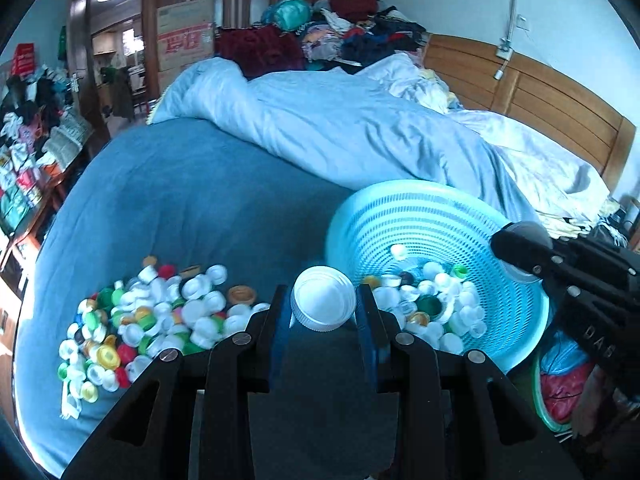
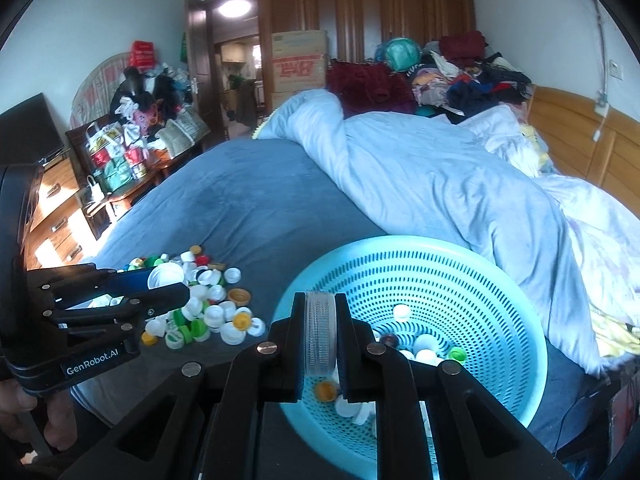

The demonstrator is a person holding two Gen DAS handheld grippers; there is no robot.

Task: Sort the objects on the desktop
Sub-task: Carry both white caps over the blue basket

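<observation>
left wrist view, white cap point(image 1: 323, 298) gripped between left tongs point(image 1: 324, 312)

This is a bedroom in a home: a bed point(image 2: 248, 200) with a rumpled duvet point(image 2: 420, 184), a wooden headboard point(image 2: 580, 136), a wardrobe point(image 2: 360, 8) and piled clothes point(image 2: 460, 68) in the upper part.

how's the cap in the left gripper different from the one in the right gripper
The left cap is opaque white and held across its sides, its flat face showing; the right cap looks clear and ribbed, pinched flat so only its edge shows. The right cap hangs over the basket; the left cap is beside its rim. Both are round lids, gripped.
</observation>
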